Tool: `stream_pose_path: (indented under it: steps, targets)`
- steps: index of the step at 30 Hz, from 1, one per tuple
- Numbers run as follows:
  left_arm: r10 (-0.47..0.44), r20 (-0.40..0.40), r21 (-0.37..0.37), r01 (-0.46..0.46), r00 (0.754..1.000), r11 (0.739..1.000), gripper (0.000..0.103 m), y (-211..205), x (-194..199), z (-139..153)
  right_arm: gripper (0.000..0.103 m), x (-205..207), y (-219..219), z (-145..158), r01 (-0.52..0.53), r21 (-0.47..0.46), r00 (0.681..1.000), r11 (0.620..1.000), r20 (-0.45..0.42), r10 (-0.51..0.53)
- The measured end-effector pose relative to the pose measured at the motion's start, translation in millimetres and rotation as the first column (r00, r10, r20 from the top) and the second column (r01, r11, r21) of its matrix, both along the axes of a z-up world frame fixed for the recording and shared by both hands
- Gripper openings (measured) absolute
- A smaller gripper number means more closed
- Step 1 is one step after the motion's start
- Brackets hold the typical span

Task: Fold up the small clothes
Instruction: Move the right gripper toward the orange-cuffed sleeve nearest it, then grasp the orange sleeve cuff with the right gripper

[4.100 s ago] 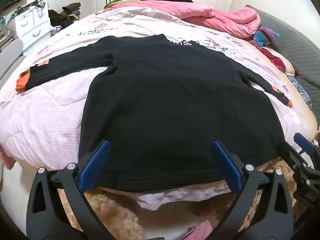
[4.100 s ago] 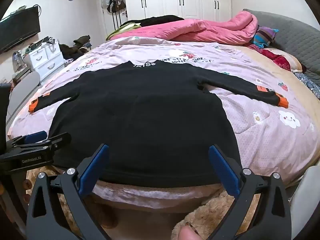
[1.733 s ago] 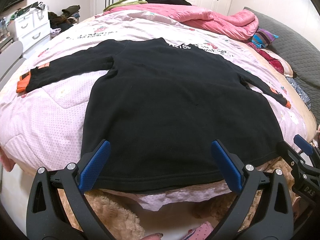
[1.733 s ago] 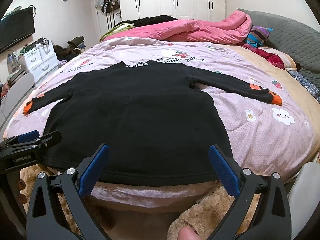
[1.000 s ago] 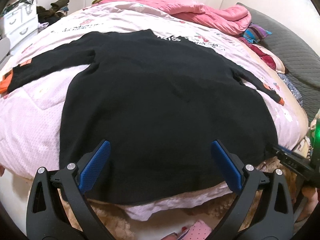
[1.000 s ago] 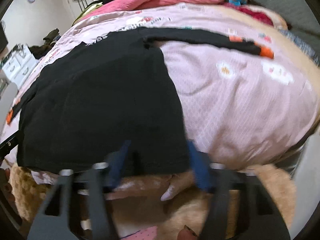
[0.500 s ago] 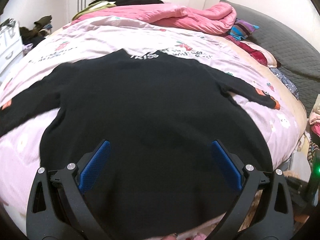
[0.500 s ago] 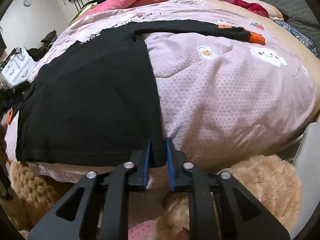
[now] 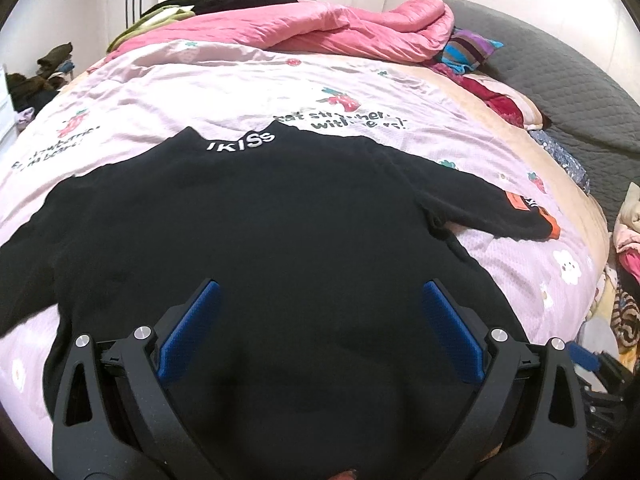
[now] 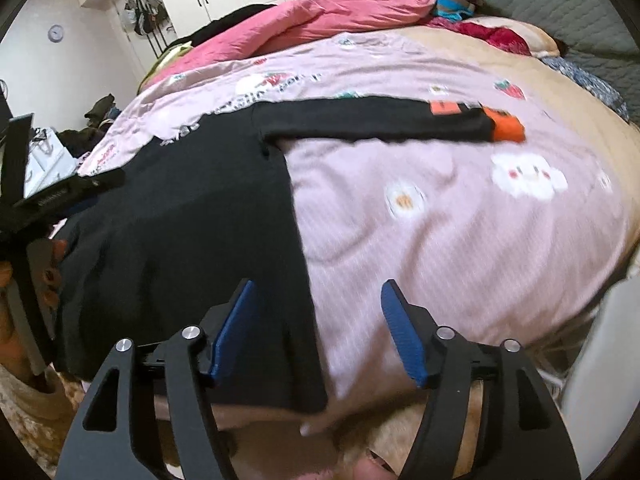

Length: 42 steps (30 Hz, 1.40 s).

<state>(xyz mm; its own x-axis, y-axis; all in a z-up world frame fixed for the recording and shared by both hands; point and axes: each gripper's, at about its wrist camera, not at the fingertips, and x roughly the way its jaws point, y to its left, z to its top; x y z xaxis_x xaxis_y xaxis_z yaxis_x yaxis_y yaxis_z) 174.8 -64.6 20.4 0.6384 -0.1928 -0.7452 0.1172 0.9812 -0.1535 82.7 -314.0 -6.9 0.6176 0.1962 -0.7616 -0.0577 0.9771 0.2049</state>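
Note:
A black long-sleeved sweater (image 9: 260, 232) lies spread flat, front down, on the pink quilt (image 9: 224, 80); white letters mark its collar. Its right sleeve with an orange cuff (image 10: 506, 128) stretches out to the right. My left gripper (image 9: 318, 328) is open over the sweater's lower middle. My right gripper (image 10: 316, 336) is open above the sweater's lower right edge (image 10: 308, 320), its left finger over the black cloth and its right finger over the quilt. The left gripper's body (image 10: 60, 194) shows at the left of the right wrist view.
A bunched pink duvet (image 9: 340, 28) and dark clothes lie at the bed's far side. A grey headboard (image 9: 560, 72) and pillows are to the right. A brown plush toy (image 10: 400, 432) sits below the bed's near edge. White wardrobes stand behind.
My right gripper was shut on the sweater's lower right corner half a second ago and is now open. My left gripper moved forward over the sweater's body.

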Motion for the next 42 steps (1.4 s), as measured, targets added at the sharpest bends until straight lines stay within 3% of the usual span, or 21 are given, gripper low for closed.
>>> stream_pose_path:
  steps: [5, 7, 18, 22, 27, 33, 37, 42]
  targets:
    - [-0.003, -0.015, 0.009, 0.003, 1.0, 1.0, 0.094, -0.7, 23.9, 0.0, 0.076, 27.6, 14.0, 18.7, -0.046, 0.006, 0.998, 0.999, 0.038, 0.045]
    - [0.004, -0.016, 0.007, -0.004, 1.0, 1.0, 0.094, 1.5, 33.6, 2.0, 0.086, 40.6, 21.2, 26.9, -0.06, -0.002, 0.996, 0.998, 0.058, 0.06]
    - [0.03, 0.003, 0.018, -0.03, 1.0, 0.999, 0.094, 9.8, 73.7, 6.4, 0.09, 119.5, 44.9, 77.9, -0.043, -0.056, 0.979, 0.997, 0.197, 0.053]
    - [0.034, 0.005, 0.026, -0.034, 0.999, 0.999, 0.094, 11.0, 88.9, 1.4, 0.093, 158.5, 38.6, 71.9, 0.011, -0.082, 0.977, 0.997, 0.211, 0.007]
    - [0.029, -0.014, 0.027, -0.028, 0.999, 0.999, 0.094, 12.3, 104.6, -13.6, 0.093, 197.7, 0.5, 38.8, 0.151, -0.058, 0.979, 0.987, 0.146, -0.141]
    - [0.033, -0.032, 0.01, -0.032, 0.999, 0.999, 0.094, 14.8, 122.1, -33.9, 0.093, 208.1, -59.4, 4.2, 0.366, 0.027, 0.929, 0.93, 0.057, -0.367]
    - [0.023, -0.032, -0.033, -0.024, 0.999, 0.999, 0.094, 13.7, 125.5, -41.6, 0.094, 199.1, -90.5, -7.2, 0.505, 0.004, 0.861, 0.863, 0.059, -0.505]
    - [0.025, -0.049, -0.036, -0.026, 0.998, 0.999, 0.094, 11.4, 129.0, -52.3, 0.095, 181.5, -131.4, -30.0, 0.631, 0.057, 0.775, 0.773, -0.023, -0.631]
